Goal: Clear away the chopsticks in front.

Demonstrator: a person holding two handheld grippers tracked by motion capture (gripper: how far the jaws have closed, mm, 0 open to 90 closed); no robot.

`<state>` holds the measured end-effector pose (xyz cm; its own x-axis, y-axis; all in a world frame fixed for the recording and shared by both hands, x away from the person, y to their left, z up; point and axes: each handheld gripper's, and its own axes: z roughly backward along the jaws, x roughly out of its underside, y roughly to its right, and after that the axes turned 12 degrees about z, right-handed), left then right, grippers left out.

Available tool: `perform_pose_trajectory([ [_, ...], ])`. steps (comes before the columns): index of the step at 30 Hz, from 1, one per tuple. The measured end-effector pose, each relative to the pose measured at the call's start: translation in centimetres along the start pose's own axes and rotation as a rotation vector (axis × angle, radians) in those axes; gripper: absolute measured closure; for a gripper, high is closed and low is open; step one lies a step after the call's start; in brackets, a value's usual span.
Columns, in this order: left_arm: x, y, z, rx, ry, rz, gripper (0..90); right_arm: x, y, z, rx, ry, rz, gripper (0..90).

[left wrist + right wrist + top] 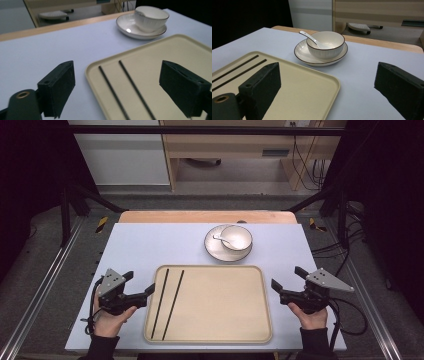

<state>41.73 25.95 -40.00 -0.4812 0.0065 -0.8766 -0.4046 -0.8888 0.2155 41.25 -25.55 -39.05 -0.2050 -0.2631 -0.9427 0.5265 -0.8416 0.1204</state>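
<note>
A beige tray (220, 305) lies on the pale blue table (150, 245) with two black chopsticks (167, 300) side by side along its left part. Behind it a white bowl (237, 238) with a spoon (220, 238) stands on a plate (215, 250). My left gripper (140, 282) hovers open at the tray's left edge, nothing between its jaws; in the left gripper view (118, 72) the chopsticks (125, 90) lie beyond them. My right gripper (287, 277) is open and holds nothing at the tray's right edge, facing the bowl (325, 46) in the right gripper view (328, 70).
The table's wooden far edge (207, 216) runs behind the plate. Metal frame rails (40, 290) flank the table on both sides. Cables (350, 320) trail by the right hand. Bare tray surface (307, 87) stretches right of the chopsticks.
</note>
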Motion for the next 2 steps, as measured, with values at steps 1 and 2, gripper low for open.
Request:
perform_pose_trajectory([
  [1, 0.11, -0.40, 0.21, -0.014, 0.009, 0.004, 10.8, 0.04, 0.00, -0.07, -0.001, 0.000, 0.000, 6.7],
  [2, 0.27, -0.85, 0.48, -0.022, 0.017, 0.011, 11.1, 0.03, -0.07, -0.09, -0.003, -0.004, -0.003, 6.7],
])
